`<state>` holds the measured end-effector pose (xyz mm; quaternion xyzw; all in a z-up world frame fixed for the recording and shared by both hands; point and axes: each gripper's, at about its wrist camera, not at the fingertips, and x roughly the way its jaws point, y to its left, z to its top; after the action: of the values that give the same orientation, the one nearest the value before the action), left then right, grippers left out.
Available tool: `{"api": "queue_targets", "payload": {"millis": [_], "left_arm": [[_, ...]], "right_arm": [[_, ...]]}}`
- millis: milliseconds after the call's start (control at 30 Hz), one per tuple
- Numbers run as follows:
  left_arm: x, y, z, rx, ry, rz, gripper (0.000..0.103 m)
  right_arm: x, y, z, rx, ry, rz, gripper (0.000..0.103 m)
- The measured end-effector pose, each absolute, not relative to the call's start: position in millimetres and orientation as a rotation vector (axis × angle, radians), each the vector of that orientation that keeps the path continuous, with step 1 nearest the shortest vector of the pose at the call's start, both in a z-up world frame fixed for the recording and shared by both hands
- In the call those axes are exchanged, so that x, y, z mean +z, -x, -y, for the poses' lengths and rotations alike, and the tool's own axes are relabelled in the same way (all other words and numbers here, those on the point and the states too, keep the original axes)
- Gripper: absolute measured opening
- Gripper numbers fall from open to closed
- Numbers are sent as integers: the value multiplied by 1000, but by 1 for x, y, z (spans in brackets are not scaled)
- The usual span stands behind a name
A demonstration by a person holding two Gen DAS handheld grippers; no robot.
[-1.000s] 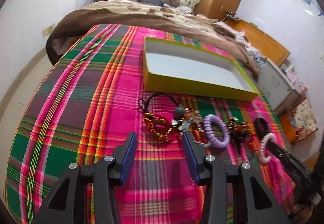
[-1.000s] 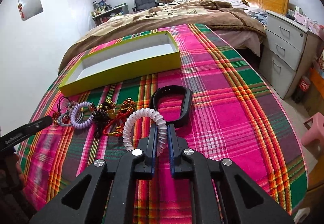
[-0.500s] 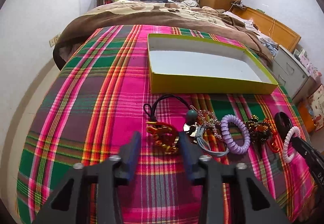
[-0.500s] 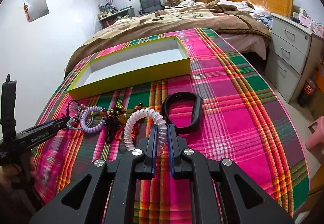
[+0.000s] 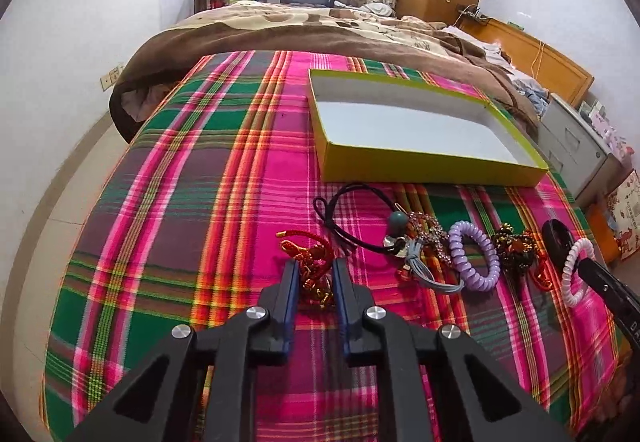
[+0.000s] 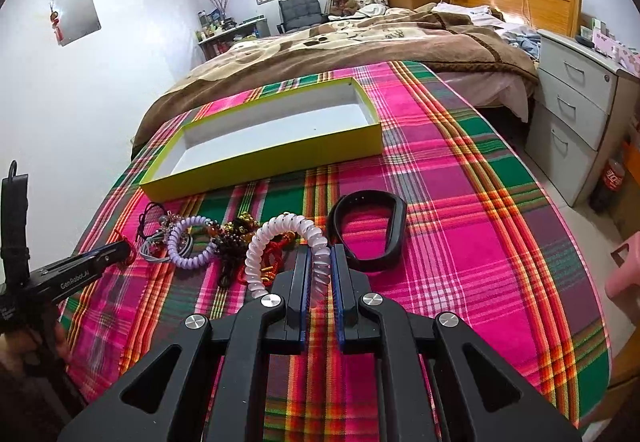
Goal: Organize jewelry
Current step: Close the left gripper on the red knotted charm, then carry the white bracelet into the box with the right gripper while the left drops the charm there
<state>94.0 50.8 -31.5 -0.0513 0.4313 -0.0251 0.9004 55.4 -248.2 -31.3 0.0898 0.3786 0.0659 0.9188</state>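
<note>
Jewelry (image 5: 474, 256): left jaws (marked "GenRobot.AI") closing on red charm (image 5: 314, 276); right grip white coil (image 6: 294, 248).

My left gripper (image 5: 314, 276) tilts down at the bed, its jaws having just been closing, and they now stand narrow with the red-and-gold knotted charm (image 5: 308, 260) caught between the blue pads (image 5: 289, 296). From the right wrist view its black body reaches in from about nine o'clock. My right gripper (image 6: 319, 262) also tilts downward, jaws pinched tight on the white coil bracelet (image 6: 280, 238), whose loop rises toward eleven o'clock from the tips.
</note>
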Motion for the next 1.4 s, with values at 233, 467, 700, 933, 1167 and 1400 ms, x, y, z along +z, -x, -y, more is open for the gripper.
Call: {"api": "queue_targets", "payload": {"millis": [233, 467, 700, 933, 1167, 1400], "left_arm": [[-10, -89, -56, -76, 106, -838, 16], [13, -102, -55, -104, 90, -795, 16], [31, -140, -50, -135, 104, -769, 16], [32, -187, -47, -149, 106, -785, 16], [19, -229, -35, -176, 85, -823, 16], [0, -265, -24, -188, 74, -877, 16]], "right_arm": [[-16, -58, 248, 135, -182, -745, 10], [4, -81, 252, 140, -182, -716, 10], [19, -130, 255, 139, -167, -718, 10], [16, -181, 251, 143, -134, -764, 10], [-2, -231, 249, 117, -102, -824, 10], [-17, -261, 249, 93, -67, -875, 10]]}}
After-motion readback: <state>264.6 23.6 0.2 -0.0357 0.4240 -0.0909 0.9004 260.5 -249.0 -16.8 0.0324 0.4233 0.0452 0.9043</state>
